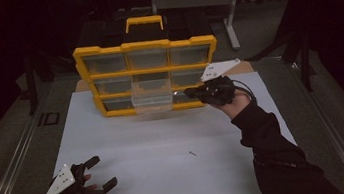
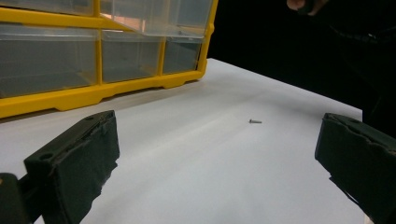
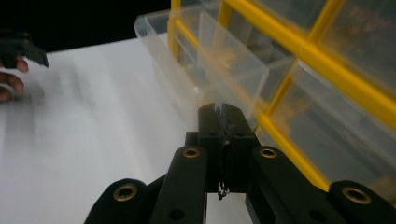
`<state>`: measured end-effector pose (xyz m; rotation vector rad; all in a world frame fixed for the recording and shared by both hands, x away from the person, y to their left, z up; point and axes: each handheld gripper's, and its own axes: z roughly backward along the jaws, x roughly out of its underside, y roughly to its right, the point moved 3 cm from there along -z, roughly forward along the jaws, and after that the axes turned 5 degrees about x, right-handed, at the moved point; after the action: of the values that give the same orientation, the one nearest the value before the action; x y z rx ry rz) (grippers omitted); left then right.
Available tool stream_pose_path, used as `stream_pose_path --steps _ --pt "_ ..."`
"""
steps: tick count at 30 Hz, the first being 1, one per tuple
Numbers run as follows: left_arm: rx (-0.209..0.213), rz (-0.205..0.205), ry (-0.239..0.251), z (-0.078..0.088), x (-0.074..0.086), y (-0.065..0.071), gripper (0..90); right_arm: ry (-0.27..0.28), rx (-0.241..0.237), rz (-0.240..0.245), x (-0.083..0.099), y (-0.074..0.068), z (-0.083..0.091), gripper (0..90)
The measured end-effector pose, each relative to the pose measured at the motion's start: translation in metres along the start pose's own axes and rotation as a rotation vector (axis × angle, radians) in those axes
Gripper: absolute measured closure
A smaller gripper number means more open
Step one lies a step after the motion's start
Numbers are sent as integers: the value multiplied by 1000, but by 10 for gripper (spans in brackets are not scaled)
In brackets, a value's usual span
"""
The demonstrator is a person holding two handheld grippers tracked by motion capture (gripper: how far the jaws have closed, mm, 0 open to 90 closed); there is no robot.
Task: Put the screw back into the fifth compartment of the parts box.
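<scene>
White table (image 1: 136,182) first, since it is the biggest thing I can lose something on. The yellow cabinet (image 1: 145,45) stands at its far edge. One clear drawer (image 1: 152,97) sticks out of the cabinet's bottom row, in the middle column.

My right tongs (image 1: 190,93) hang just right of that drawer, level with the cabinet's bottom row, jaws pressed fully together. A tiny glint shows low between the pads in the right gripper view. It may be a small part, but I cannot tell whether anything is truly pinched there.

My left tongs (image 1: 102,173) rest well in front of the cabinet toward its left end, jaws spread wide and holding nothing.

A lone screw (image 1: 192,153) lies on the table in front of the cabinet, below its right column.

What worries me:
- The drawer's thin clear wall is hard to judge, so my right tips could knock it and shove it askew or tip it.
- If a part is held, so slim a grip could slip and drop it short of the drawer.
- The loose screw could roll if a sleeve sweeps it.
</scene>
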<state>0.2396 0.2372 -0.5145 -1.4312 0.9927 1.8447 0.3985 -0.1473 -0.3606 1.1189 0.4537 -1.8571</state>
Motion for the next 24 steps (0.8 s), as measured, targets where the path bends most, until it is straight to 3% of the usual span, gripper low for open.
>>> stream_pose_path --steps 12,18,24 --pt "3 0 0 0 0 0 5 38 -60 53 -28 -4 -21 880" --pt "5 -1 -3 0 0 0 5 68 -100 47 -38 -3 -30 880" --pt "5 -2 -4 0 0 0 5 57 -117 43 -41 0 -43 880"
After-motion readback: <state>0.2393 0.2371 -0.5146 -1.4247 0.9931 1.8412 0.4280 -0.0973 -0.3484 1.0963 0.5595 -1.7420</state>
